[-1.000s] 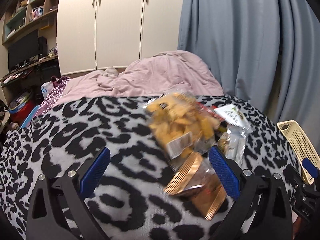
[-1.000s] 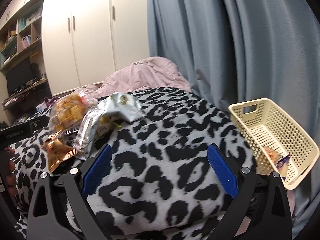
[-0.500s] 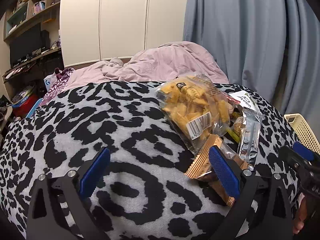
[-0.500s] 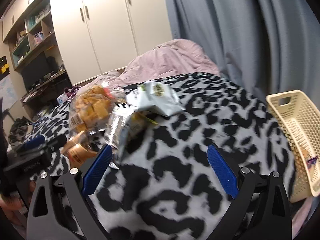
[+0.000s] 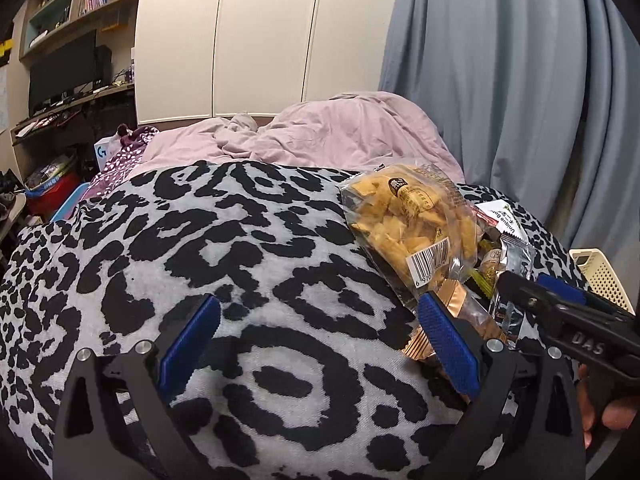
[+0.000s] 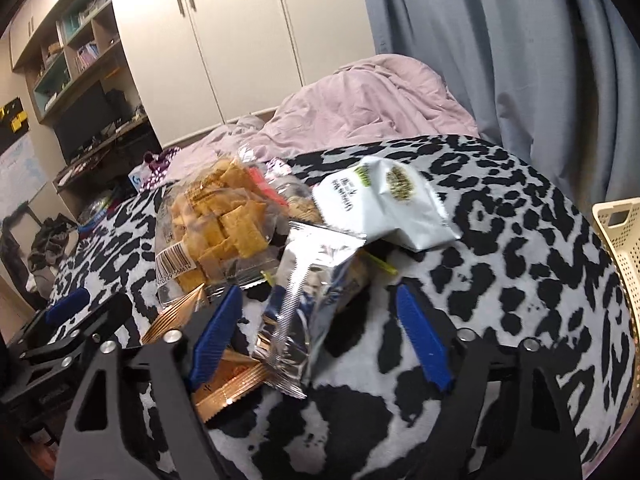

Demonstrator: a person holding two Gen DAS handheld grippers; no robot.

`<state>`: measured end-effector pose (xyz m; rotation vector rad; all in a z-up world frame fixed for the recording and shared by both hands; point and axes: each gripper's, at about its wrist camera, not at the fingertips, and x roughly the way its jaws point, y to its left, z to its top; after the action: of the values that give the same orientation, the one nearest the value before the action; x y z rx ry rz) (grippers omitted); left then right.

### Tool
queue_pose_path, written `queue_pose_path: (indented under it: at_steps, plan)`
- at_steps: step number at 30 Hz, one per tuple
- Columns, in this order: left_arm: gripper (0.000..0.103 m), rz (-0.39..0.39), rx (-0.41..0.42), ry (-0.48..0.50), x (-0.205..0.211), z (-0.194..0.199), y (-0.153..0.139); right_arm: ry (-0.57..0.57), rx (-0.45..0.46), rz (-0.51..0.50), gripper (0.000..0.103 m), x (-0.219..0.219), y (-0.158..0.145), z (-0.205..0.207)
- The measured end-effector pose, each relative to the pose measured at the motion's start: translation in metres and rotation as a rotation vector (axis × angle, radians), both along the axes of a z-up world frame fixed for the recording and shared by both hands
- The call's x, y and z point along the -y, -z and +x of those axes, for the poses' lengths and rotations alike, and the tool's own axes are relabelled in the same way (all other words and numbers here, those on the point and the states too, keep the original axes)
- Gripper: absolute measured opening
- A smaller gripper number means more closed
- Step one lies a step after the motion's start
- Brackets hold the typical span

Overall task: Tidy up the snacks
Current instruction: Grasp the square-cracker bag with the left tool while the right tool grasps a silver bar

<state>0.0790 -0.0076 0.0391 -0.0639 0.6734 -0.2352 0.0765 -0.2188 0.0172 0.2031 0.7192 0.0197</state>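
The left gripper point(image 5: 320, 340) hovered low over the leopard-print blanket point(image 5: 240, 248), its blue pads point(image 5: 188, 340) spread wide with only fabric between them. Its right pad sat just beside the snack pile, in front of a copper-edged packet point(image 5: 452, 300).

Right of it lay the snacks, heaped together on the blanket: a clear bag of orange crackers point(image 5: 404, 224) on top, its barcode facing the camera, with a white pouch point(image 5: 502, 220) behind it and a silver packet point(image 5: 512, 276) at its right edge. The right gripper point(image 5: 560, 304) reached in from the right, its tips at the silver packet.

In the right wrist view, the crackers point(image 6: 224, 224) sat at left, the copper packet point(image 6: 228, 380) lay low under the right gripper's left pad point(image 6: 216, 336), and the silver packet point(image 6: 304, 304) stood between the fingers, nearer the left one. The right gripper point(image 6: 320, 336) was spread apart, neither pad pressing the packet. The white pouch point(image 6: 384, 204) lay beyond, leaning on the pile.

Farthest right, a cream basket point(image 6: 620, 264) rested at the blanket's edge, well apart from the heap. A pink duvet point(image 6: 360, 108), white wardrobe point(image 6: 224, 40) and blue curtain point(image 6: 500, 40) stood behind.
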Motion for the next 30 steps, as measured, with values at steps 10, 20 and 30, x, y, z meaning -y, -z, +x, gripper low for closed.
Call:
queue_pose_path:
  at_steps: [10, 20, 30]
  plan:
    - [0.098, -0.027, -0.004, 0.002, -0.007, 0.004, 0.0, 0.002, -0.043, -0.012, 0.042, -0.004, 0.009, 0.013]
    - [0.098, -0.011, 0.003, 0.017, 0.003, 0.006, -0.005, 0.043, 0.023, 0.017, 0.035, 0.015, -0.002, -0.008]
    - [0.098, -0.062, -0.021, 0.115, 0.047, 0.026, -0.022, 0.046, 0.056, 0.029, 0.034, 0.026, -0.003, -0.021]
